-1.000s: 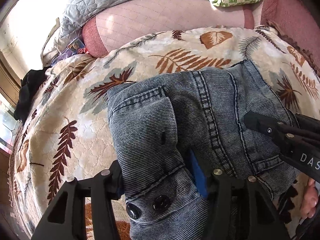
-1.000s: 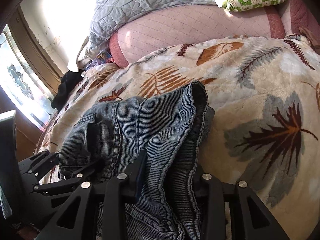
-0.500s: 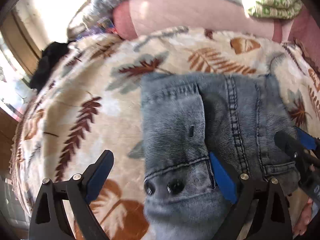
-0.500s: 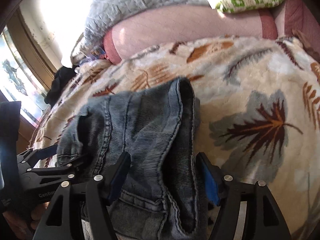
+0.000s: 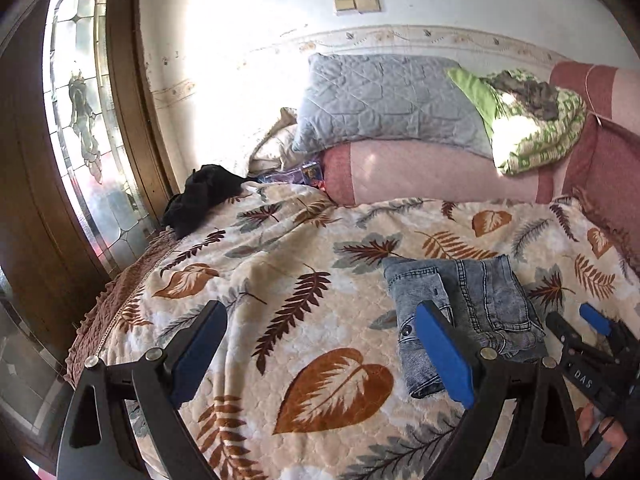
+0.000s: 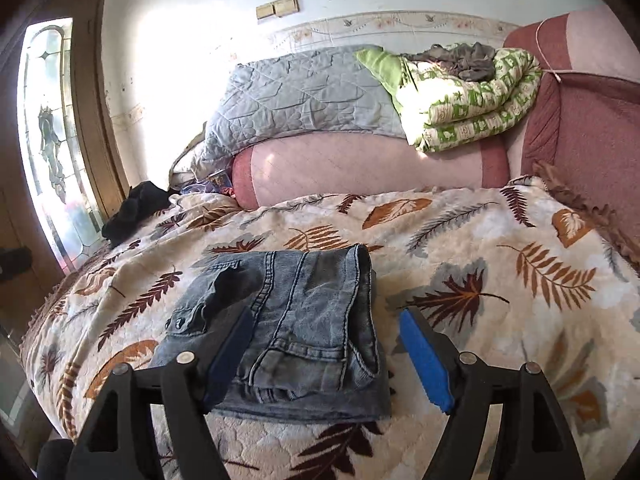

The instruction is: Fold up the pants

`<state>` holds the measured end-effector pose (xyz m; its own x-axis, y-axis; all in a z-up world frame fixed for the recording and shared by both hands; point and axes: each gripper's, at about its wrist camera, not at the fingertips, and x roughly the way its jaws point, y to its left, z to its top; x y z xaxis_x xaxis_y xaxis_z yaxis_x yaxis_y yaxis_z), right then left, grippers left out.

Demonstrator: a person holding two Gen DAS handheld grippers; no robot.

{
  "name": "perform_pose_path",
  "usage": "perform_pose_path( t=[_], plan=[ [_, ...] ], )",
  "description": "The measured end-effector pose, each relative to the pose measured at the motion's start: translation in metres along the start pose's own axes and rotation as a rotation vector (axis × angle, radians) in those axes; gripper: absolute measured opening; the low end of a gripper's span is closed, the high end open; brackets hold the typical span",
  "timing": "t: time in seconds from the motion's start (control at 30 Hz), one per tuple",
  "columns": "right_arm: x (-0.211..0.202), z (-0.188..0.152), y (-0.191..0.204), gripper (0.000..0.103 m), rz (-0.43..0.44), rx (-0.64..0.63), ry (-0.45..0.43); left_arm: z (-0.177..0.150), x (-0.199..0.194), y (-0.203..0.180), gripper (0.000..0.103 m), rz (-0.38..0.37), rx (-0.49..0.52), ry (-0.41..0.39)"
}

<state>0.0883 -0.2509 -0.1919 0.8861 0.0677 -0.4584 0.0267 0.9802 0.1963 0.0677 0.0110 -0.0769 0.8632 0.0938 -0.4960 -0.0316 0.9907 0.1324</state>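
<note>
The blue denim pants [image 5: 464,304] lie folded into a compact bundle on the leaf-print blanket [image 5: 304,320]; they also show in the right wrist view [image 6: 304,320]. My left gripper [image 5: 320,352] is open and empty, raised above the blanket to the left of the pants. My right gripper [image 6: 326,356] is open and empty, held back over the pants' near edge; it also shows at the right edge of the left wrist view [image 5: 580,332]. Neither gripper touches the denim.
A pink bolster [image 6: 360,172], a grey quilted pillow [image 6: 304,96] and a green-white folded quilt [image 6: 472,100] lie at the bed's head. A black garment [image 5: 204,196] sits at the left corner by the glass door [image 5: 80,120]. The bed edge runs along the left.
Both grippers let go of the pants, opened wide and pulled back and up. The folded pants stay on the blanket.
</note>
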Motion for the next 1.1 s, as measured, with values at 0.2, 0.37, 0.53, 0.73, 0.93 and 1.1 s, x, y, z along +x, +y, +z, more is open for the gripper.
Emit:
perform_pose_path(
  t=[0.2, 0.37, 0.53, 0.73, 0.93, 1.1],
  plan=[
    [-0.068, -0.021, 0.024, 0.079, -0.001, 0.018, -0.045, -0.002, -0.046, 0.032, 0.095, 0.007, -0.067, -0.084],
    [-0.123, -0.008, 0.062, 0.079, -0.009, -0.113, -0.103, 0.000, -0.076, 0.033, 0.095, -0.012, -0.034, -0.147],
    [-0.163, 0.023, 0.090, 0.082, 0.034, -0.133, -0.181, 0.000, -0.099, 0.038, 0.095, -0.023, -0.034, -0.188],
    [-0.183, 0.035, 0.114, 0.083, -0.005, -0.141, -0.202, -0.003, -0.096, 0.050, 0.095, 0.035, -0.070, -0.157],
    [-0.192, 0.034, 0.124, 0.083, -0.010, -0.164, -0.210, -0.009, -0.084, 0.043, 0.095, 0.051, -0.081, -0.102],
    [-0.184, 0.028, 0.124, 0.083, -0.036, -0.185, -0.188, -0.009, -0.082, 0.035, 0.095, 0.062, -0.049, -0.102]
  ],
)
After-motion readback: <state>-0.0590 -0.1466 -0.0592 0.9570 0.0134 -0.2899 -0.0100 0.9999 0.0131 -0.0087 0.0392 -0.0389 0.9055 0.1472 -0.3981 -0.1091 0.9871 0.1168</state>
